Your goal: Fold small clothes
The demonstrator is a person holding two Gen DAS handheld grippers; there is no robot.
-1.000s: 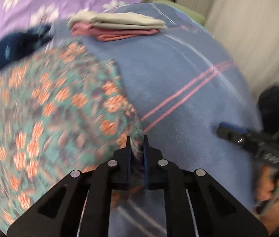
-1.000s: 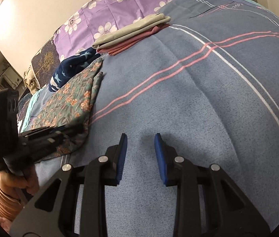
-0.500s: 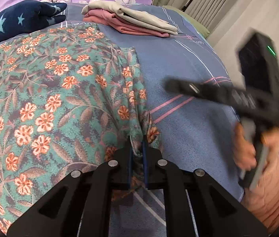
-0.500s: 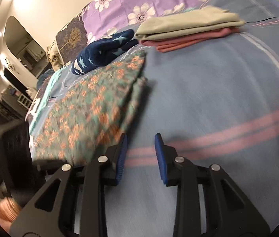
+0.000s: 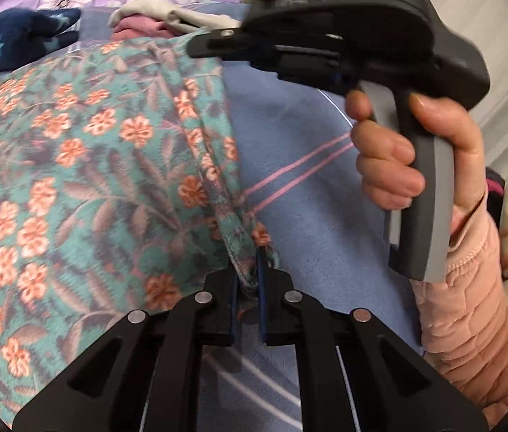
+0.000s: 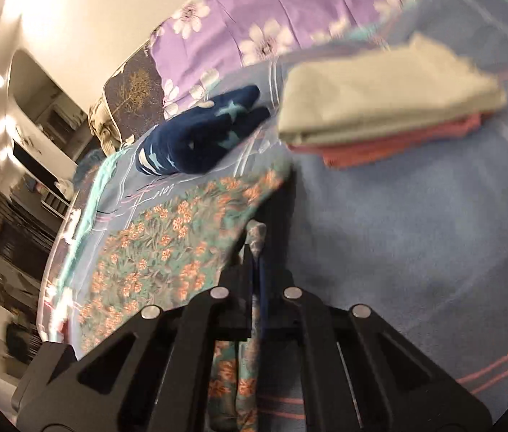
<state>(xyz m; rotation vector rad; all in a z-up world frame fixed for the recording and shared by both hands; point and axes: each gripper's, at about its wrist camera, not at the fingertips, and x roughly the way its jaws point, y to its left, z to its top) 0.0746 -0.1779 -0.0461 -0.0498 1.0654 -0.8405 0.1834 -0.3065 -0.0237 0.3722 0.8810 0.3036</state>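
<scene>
Gripping 1 floral garment (image 5: 84,165): L gripper (image 5: 246,280) & R gripper (image 6: 254,262) both clenched on its edge.

**Hardly any legible writing**

The only marks that look like writing sit on the blue bed cover (image 6: 416,223): a short line of pale characters in the right wrist view, just ahead of the floral garment's (image 6: 167,237) far edge and near the navy star-print cloth (image 6: 196,144). They are too small and skewed to read with any certainty. No label, brand, number or sign can be read anywhere in the left wrist view.
</scene>
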